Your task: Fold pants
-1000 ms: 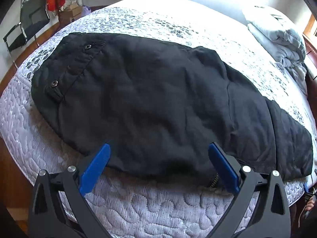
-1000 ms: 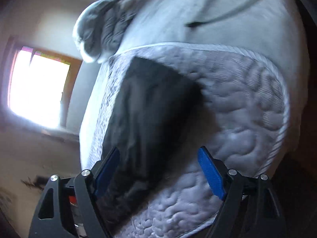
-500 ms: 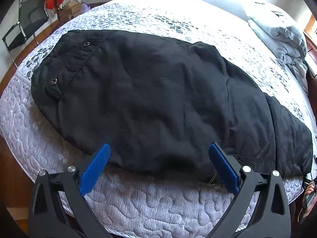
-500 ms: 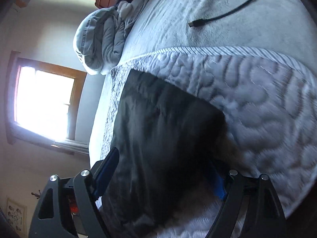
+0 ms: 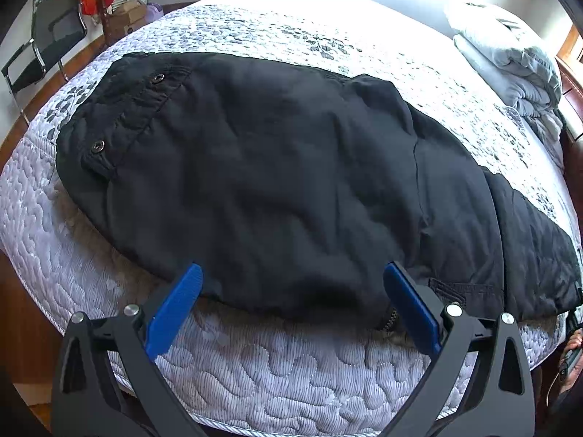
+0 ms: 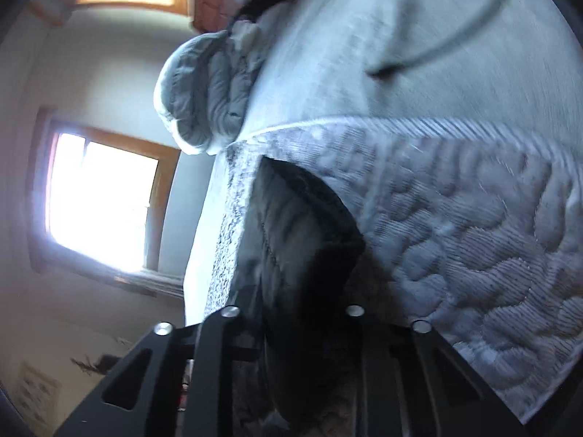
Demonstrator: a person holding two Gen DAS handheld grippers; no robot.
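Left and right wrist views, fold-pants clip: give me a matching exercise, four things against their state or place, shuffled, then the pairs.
Things:
1. left gripper
2. right gripper
3. black pants
4. grey duvet

States:
A. bundled at the bed's far right corner
B. closed on the pants' hem
C. spread flat across the quilted mattress
D. open, at the pants' near edge

Pairs: 1-D, 2-B, 3-C, 4-A
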